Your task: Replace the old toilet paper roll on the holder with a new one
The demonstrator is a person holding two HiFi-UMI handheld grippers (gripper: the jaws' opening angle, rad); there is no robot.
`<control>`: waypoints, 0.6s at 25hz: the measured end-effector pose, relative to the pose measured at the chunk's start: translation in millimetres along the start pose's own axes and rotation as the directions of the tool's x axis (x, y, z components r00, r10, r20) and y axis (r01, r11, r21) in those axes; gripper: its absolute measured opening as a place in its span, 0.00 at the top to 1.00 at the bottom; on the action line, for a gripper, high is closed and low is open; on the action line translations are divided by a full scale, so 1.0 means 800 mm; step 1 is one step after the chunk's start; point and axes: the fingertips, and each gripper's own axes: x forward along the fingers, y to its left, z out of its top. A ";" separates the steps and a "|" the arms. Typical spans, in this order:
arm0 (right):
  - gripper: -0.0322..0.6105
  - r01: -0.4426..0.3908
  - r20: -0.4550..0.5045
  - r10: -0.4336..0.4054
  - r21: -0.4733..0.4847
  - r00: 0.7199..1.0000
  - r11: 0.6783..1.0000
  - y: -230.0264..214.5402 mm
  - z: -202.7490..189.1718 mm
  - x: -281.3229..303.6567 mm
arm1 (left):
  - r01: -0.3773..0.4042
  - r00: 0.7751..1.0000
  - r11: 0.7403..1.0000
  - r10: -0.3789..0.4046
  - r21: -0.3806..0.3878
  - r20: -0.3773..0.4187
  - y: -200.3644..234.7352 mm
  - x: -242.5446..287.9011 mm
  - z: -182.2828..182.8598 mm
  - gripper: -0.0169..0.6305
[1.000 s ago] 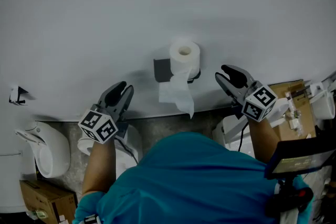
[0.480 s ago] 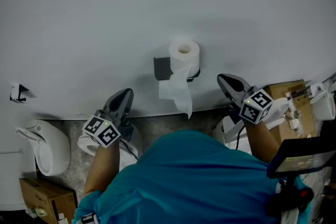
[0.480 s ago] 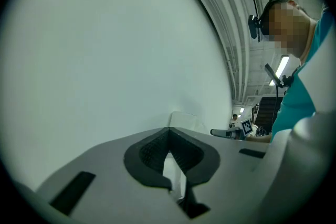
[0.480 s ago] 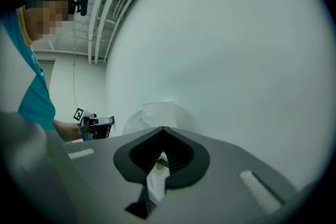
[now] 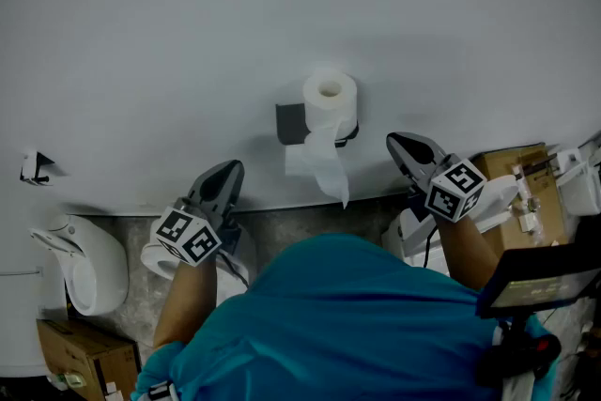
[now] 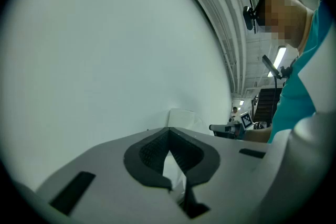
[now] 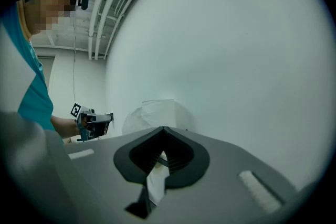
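A white toilet paper roll (image 5: 330,99) sits on a dark holder (image 5: 293,123) fixed to the pale wall, with a loose tail of paper (image 5: 319,168) hanging below it. My left gripper (image 5: 229,170) is below and left of the roll, shut and empty, its tip toward the wall. My right gripper (image 5: 398,144) is to the roll's right, also shut with nothing in it. Neither touches the roll. In the left gripper view the roll (image 6: 181,115) shows beyond the closed left gripper (image 6: 169,131). From the right gripper view the roll (image 7: 155,115) lies past the right gripper (image 7: 164,130).
A white ceramic fixture (image 5: 83,269) and a cardboard box (image 5: 73,356) stand on the floor at the left. Another cardboard box (image 5: 522,187) and white fittings (image 5: 575,185) are at the right. A small dark bracket (image 5: 34,167) is on the wall at far left.
Both grippers' jaws were apart a second ago and are now closed. The right gripper has sunk slightly; the left one has shifted a little to the right.
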 end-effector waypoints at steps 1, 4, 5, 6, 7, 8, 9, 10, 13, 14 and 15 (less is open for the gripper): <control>0.95 0.001 -0.002 -0.001 -0.002 1.000 1.000 -0.001 0.000 0.000 | -0.001 1.000 1.000 0.001 -0.001 0.004 0.001 0.000 0.000 0.96; 0.95 0.005 -0.006 -0.006 -0.013 1.000 1.000 -0.002 0.001 0.001 | -0.006 1.000 1.000 0.006 -0.005 0.010 0.004 -0.002 0.001 0.96; 0.95 0.007 -0.007 -0.007 -0.016 1.000 1.000 -0.002 0.001 0.001 | -0.007 1.000 1.000 0.007 -0.005 0.011 0.004 -0.002 0.001 0.96; 0.95 0.007 -0.008 -0.008 -0.018 1.000 1.000 -0.002 0.002 0.001 | -0.008 1.000 1.000 0.008 -0.006 0.011 0.004 -0.001 0.001 0.96; 0.95 0.008 -0.009 -0.008 -0.021 1.000 1.000 -0.003 0.002 0.001 | -0.008 1.000 1.000 0.008 -0.006 0.011 0.004 -0.001 0.001 0.96; 0.95 0.008 -0.010 -0.009 -0.023 1.000 1.000 -0.003 0.001 0.002 | -0.007 1.000 1.000 0.007 -0.007 0.011 0.004 0.000 0.001 0.96; 0.95 0.009 -0.011 -0.009 -0.025 1.000 1.000 -0.004 0.001 0.002 | -0.005 1.000 1.000 0.005 -0.007 0.009 0.004 0.001 0.000 0.96; 0.95 0.009 -0.013 -0.009 -0.026 1.000 1.000 -0.004 0.001 0.002 | -0.005 1.000 1.000 0.005 -0.007 0.007 0.003 0.001 0.000 0.96; 0.95 0.010 -0.014 -0.010 -0.028 1.000 1.000 -0.003 0.000 0.001 | -0.007 1.000 1.000 0.007 -0.004 -0.008 -0.001 0.001 0.002 0.96; 0.95 0.010 -0.015 -0.010 -0.028 1.000 1.000 -0.004 0.000 0.001 | -0.006 1.000 1.000 0.006 -0.003 -0.008 -0.001 0.001 0.002 0.96; 0.95 0.009 -0.015 -0.009 -0.029 1.000 1.000 -0.004 0.000 0.001 | -0.004 1.000 1.000 0.004 -0.003 -0.005 -0.001 0.002 0.001 0.96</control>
